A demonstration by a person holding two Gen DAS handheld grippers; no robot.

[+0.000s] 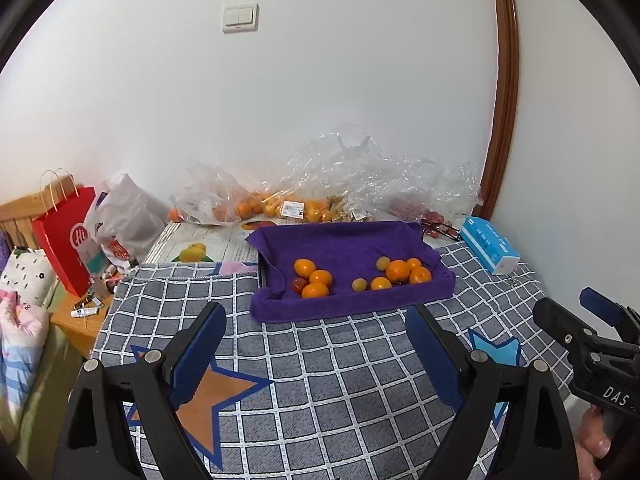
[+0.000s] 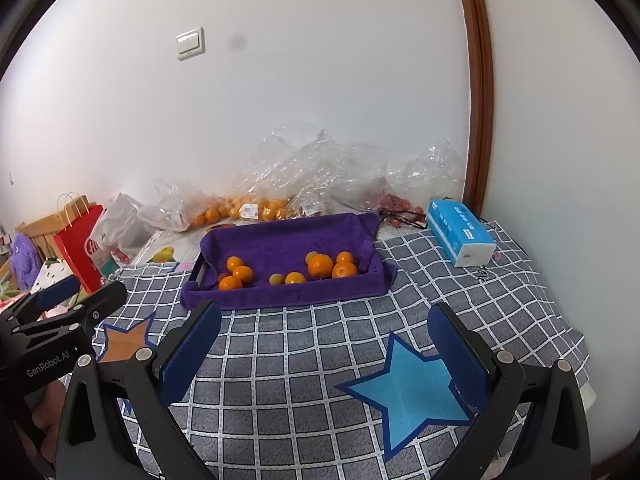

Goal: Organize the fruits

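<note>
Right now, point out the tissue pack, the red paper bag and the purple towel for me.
tissue pack [image 2: 460,236], right wrist view, on its blue top face
red paper bag [image 1: 66,248], left wrist view, on its front panel
purple towel [image 1: 340,242], left wrist view, on its bare back part

- We see a red paper bag [image 1: 64,240] at far left, beside a white plastic bag [image 1: 124,216].
- A blue tissue pack [image 2: 460,236] lies on the checked cloth [image 2: 320,360].
- A light switch [image 1: 240,16] sits on the wall.

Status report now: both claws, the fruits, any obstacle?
Left claw open, empty. Right claw open, empty. Fruits lie in purple-lined tray, untouched. Nothing between claws and tray.
</note>
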